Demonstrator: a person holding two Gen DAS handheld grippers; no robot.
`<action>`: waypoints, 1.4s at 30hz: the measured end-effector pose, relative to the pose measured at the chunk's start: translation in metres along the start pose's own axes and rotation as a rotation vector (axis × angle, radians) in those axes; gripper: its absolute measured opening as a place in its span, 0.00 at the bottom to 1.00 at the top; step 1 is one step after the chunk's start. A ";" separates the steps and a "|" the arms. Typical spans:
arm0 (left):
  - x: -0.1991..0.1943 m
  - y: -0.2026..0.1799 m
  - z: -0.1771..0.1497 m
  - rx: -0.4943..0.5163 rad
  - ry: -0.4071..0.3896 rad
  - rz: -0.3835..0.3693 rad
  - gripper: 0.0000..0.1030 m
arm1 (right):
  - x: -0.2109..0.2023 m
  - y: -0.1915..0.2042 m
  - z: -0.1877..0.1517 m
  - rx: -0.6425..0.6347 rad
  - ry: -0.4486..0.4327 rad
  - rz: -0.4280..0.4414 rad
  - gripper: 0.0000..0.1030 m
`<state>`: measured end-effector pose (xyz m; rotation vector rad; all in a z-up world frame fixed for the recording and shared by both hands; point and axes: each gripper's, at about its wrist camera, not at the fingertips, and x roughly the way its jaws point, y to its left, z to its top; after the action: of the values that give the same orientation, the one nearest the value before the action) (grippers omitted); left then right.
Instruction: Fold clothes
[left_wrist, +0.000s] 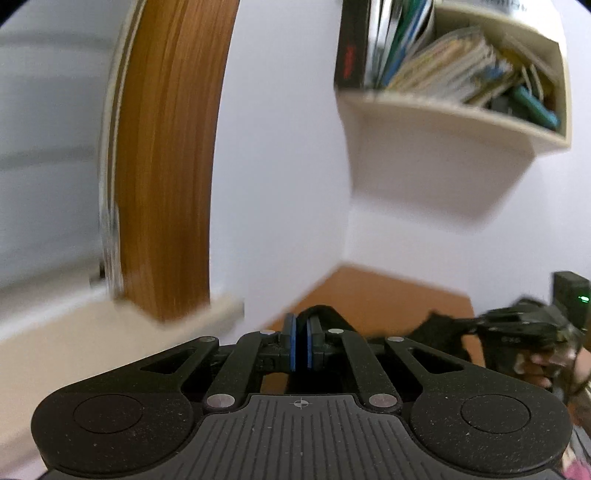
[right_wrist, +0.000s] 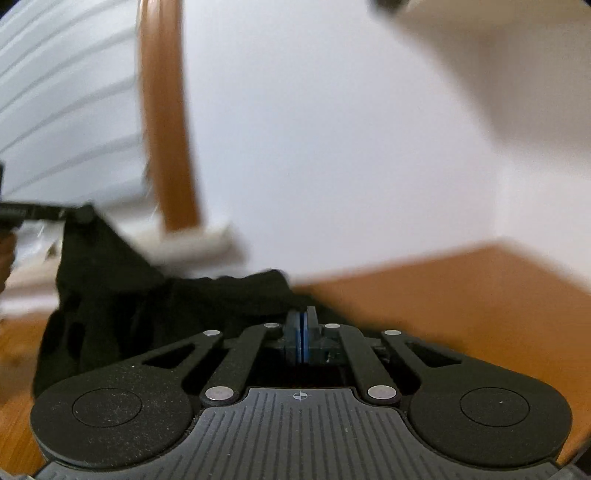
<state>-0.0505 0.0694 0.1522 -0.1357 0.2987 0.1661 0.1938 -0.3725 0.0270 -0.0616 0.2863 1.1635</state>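
Observation:
A black garment (right_wrist: 122, 306) hangs stretched between my two grippers above the brown table (right_wrist: 461, 295). My right gripper (right_wrist: 302, 332) is shut on one edge of it; the cloth drapes away to the left. My left gripper (left_wrist: 300, 332) has its blue pads close together on a thin fold of black cloth (left_wrist: 439, 328) that runs off to the right. In the left wrist view the other gripper (left_wrist: 524, 328) shows at the far right, with a hand on it. In the right wrist view the other gripper (right_wrist: 33, 212) shows at the left edge, holding the cloth's top corner.
A white wall fills the background. A brown wooden door frame (left_wrist: 166, 166) and a white ledge (left_wrist: 207, 314) stand at the left. A wall shelf (left_wrist: 454, 114) packed with books hangs at the upper right. Both views are motion-blurred.

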 end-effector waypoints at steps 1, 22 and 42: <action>-0.002 -0.006 0.006 0.004 -0.013 -0.019 0.05 | -0.013 -0.003 0.010 -0.016 -0.051 -0.034 0.02; 0.059 -0.050 -0.043 0.170 0.239 -0.158 0.65 | -0.029 -0.059 -0.088 0.007 0.210 -0.260 0.25; 0.059 -0.044 -0.042 0.123 0.195 -0.122 0.17 | -0.018 -0.067 -0.100 0.109 0.177 -0.161 0.07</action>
<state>0.0015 0.0285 0.0987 -0.0478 0.4925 0.0125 0.2295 -0.4350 -0.0716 -0.0907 0.4927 0.9821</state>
